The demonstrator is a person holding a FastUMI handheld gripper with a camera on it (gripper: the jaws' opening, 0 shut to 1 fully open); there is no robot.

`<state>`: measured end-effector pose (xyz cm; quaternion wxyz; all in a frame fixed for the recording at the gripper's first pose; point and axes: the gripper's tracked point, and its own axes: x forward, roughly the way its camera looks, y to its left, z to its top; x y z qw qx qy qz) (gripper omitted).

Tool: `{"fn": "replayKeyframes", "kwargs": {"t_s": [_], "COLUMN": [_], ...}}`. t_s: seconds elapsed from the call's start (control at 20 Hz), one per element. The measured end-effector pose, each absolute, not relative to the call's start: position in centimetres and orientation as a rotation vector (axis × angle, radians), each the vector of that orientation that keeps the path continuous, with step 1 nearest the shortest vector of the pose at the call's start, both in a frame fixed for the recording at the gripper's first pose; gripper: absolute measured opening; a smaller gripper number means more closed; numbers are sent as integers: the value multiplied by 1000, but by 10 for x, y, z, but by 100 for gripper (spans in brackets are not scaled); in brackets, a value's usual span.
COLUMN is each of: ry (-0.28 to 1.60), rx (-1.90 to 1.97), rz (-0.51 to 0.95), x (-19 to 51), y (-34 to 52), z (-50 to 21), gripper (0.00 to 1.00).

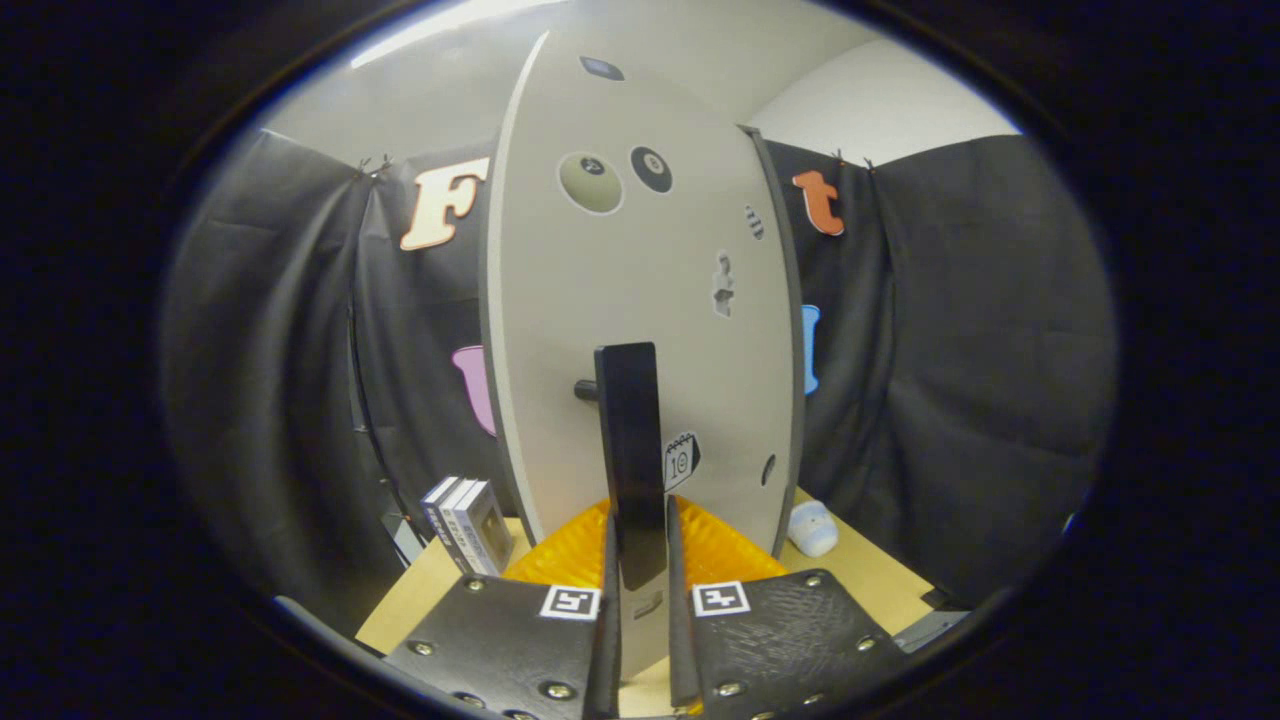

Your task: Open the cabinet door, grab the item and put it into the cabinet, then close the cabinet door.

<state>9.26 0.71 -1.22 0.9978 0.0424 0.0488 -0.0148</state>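
A staged recording booth, not a lived-in room, is being shown. The space is being enclosed by black cloth (950, 350) hung in folds and clipped along its upper edge, with plain pale wall and ceiling being seen above it. A light wooden table (860, 560) is being used as the work surface, and a pale cabinet door (640, 280) dotted with stickers is being presented on it. Square printed markers (570, 602) are being carried on the gripper (640, 600), whose fingers are being held closed on the door's dark handle (630, 450)
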Motion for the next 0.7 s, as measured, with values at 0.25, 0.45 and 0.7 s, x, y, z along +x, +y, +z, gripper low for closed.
{"fn": "replayKeyframes", "kwargs": {"t_s": [0.25,0.45,0.7], "ry": [80,78,80], "rx": [93,105,101], "rz": [-86,-109,-163], "x": [73,63,56], "y": [-34,-59,-105], "z": [-12,-13,-13], "gripper": [19,19,19]}}
